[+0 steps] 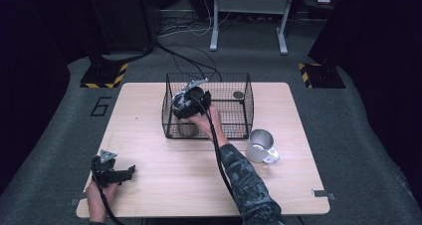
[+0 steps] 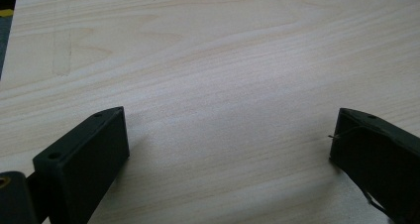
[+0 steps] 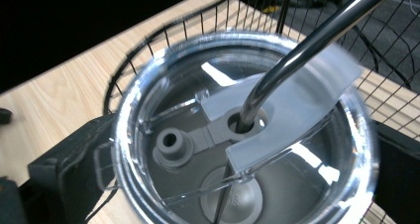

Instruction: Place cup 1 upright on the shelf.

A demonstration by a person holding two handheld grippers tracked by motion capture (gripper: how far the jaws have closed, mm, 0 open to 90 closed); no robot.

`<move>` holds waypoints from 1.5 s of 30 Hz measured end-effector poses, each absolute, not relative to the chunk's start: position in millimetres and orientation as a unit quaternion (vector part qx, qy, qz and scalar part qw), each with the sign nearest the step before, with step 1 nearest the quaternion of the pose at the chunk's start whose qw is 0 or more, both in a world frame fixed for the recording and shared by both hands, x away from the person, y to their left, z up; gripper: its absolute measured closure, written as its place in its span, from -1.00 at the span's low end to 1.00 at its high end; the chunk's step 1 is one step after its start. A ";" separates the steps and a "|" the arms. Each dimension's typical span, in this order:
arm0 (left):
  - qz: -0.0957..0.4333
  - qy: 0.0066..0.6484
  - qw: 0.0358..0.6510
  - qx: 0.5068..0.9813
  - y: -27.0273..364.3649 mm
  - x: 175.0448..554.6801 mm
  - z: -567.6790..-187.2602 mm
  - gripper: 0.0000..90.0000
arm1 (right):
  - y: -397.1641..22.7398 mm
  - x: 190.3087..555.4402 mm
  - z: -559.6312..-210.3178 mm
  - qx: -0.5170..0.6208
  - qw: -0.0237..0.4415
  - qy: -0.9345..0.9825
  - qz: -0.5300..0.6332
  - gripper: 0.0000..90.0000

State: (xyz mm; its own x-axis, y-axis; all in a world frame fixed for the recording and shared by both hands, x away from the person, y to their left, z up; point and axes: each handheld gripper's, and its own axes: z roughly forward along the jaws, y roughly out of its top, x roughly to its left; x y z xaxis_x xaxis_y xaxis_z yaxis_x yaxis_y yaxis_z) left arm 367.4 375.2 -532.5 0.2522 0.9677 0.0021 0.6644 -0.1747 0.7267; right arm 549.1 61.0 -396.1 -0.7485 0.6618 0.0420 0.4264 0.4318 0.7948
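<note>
Right gripper (image 3: 237,149) jaws clasp lidded tumbler (image 3: 242,135) inside wire basket (image 1: 171,85).

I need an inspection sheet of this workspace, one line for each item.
Surface: light wooden table, bare around the left gripper.
Job's things: lidded tumbler with metal straw, inside the black wire basket.
Clutter: metal mug beside the basket; small dark disc in it.
Grippers: right gripper clamped on the tumbler; left gripper open, low over the table.
Cables: black ones on the floor behind.
Surroundings: grey carpet, hazard-striped stand feet.
</note>
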 end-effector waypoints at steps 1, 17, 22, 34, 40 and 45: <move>0.243 0.561 0.313 0.727 375.1 367.4 -532.6 -0.97 | 60.0 548.6 -394.0 0.325 0.140 0.832 0.428 -1.00; 0.241 0.564 0.314 0.725 374.6 367.1 -532.7 -0.97 | 36.0 531.5 -368.4 0.317 0.146 0.817 0.459 -1.00; 0.241 0.564 0.314 0.724 374.5 367.1 -532.7 -0.97 | 26.9 525.2 -363.6 0.319 0.146 0.815 0.461 -1.00; 0.241 0.562 0.312 0.727 375.1 367.3 -532.2 -0.97 | -9.7 497.4 -360.8 0.313 0.143 0.816 0.464 -1.00; 0.244 0.562 0.315 0.725 374.9 367.6 -532.8 -0.97 | -24.3 484.0 -364.7 0.309 0.144 0.818 0.463 -1.00; 0.244 0.562 0.315 0.725 374.9 367.5 -532.8 -0.97 | -39.4 467.2 -369.3 0.317 0.141 0.818 0.460 -1.00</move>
